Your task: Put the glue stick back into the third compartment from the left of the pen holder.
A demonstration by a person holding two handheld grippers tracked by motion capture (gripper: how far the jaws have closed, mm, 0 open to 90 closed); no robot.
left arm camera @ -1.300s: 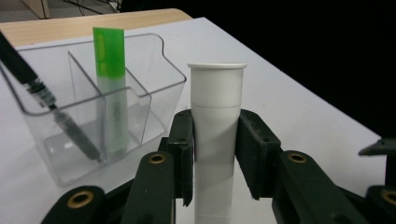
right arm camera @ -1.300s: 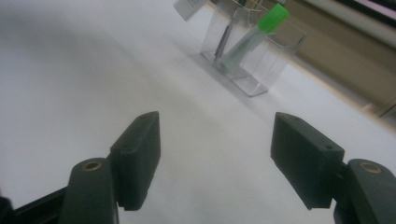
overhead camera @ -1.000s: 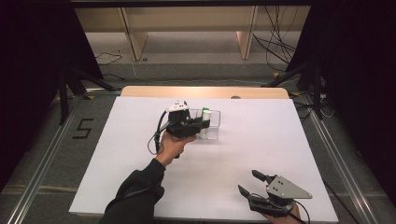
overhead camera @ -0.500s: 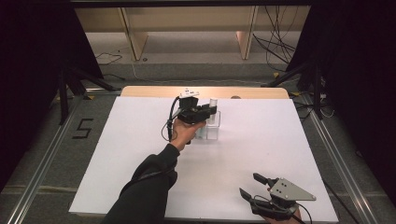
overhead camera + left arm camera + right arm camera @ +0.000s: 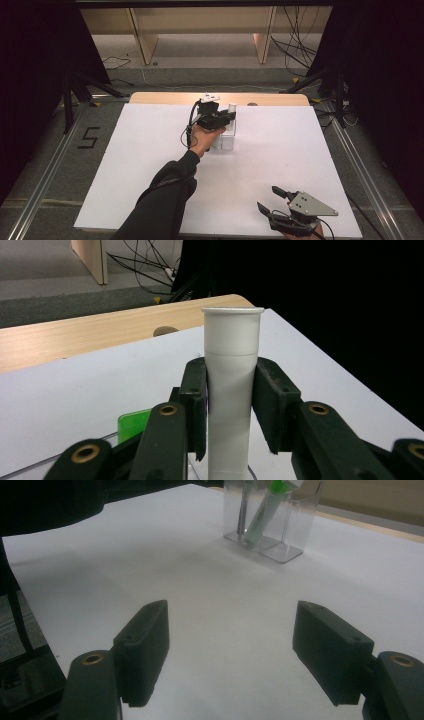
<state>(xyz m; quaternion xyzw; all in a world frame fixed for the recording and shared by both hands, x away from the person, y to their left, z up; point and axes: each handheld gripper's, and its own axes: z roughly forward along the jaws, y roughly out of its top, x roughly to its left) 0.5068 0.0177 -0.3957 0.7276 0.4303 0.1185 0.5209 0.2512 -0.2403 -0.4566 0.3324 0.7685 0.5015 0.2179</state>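
A white tube [image 5: 231, 385] stands upright between the jaws of my left gripper [image 5: 230, 405], which is shut on its middle. In the high view this left gripper [image 5: 226, 117] hovers over a clear plastic holder [image 5: 227, 141] at the far middle of the white table, with the white tube [image 5: 232, 107] sticking up. A green pen [image 5: 262, 520] leans inside the clear plastic holder [image 5: 287, 530]; its green end [image 5: 132, 422] shows beneath my left jaws. My right gripper [image 5: 268, 198] rests near the front right edge, open and empty, with its jaws [image 5: 232, 650] pointed toward the holder.
The white table top [image 5: 150, 165] has a wooden strip [image 5: 165, 97] along its far edge. A sleeved arm [image 5: 170, 190] reaches across the middle. Wooden shelf legs [image 5: 142, 40] and cables [image 5: 300, 50] lie on the floor beyond. A "5" mark [image 5: 89, 137] sits left of the table.
My left gripper has carried the white tube farther away and to the right, over the clear holder. The right gripper has stayed put.
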